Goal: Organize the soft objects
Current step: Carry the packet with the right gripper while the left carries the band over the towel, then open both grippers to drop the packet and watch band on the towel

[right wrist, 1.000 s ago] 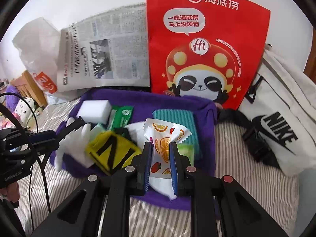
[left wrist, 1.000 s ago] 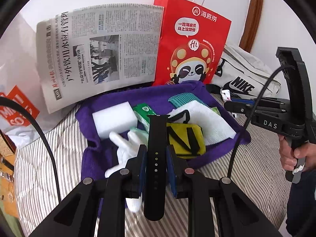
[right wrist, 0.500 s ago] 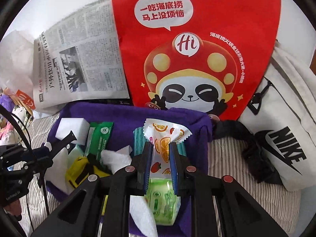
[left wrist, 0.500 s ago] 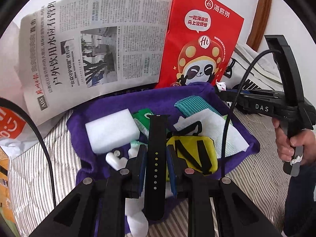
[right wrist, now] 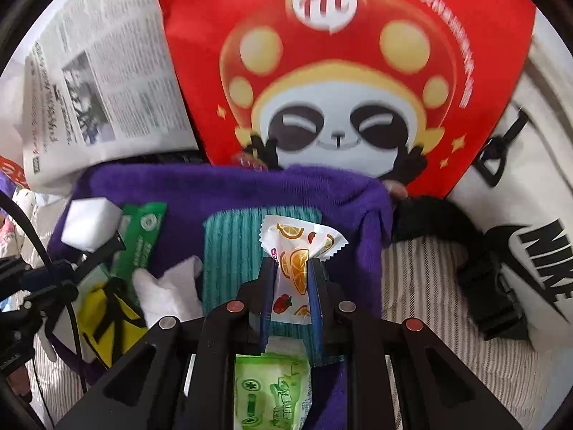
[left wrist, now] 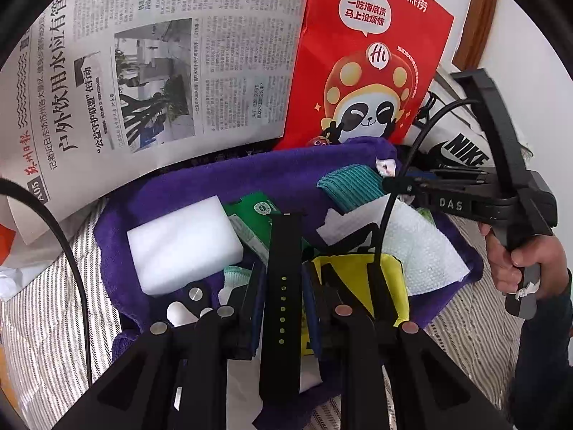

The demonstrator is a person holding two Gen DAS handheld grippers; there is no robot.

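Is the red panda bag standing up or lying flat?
Standing up. The red panda bag rises behind the purple towel, beside the propped newspaper.

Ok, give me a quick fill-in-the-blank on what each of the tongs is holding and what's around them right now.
1. The left tongs are shut on a black ____.
2. The right tongs pinch a wrapper printed with ____.
3. The white sponge lies on a ____ towel.
4. The red bag shows a cartoon ____.

Missing words: strap; fruit; purple; panda

Both wrist views: close, purple towel.
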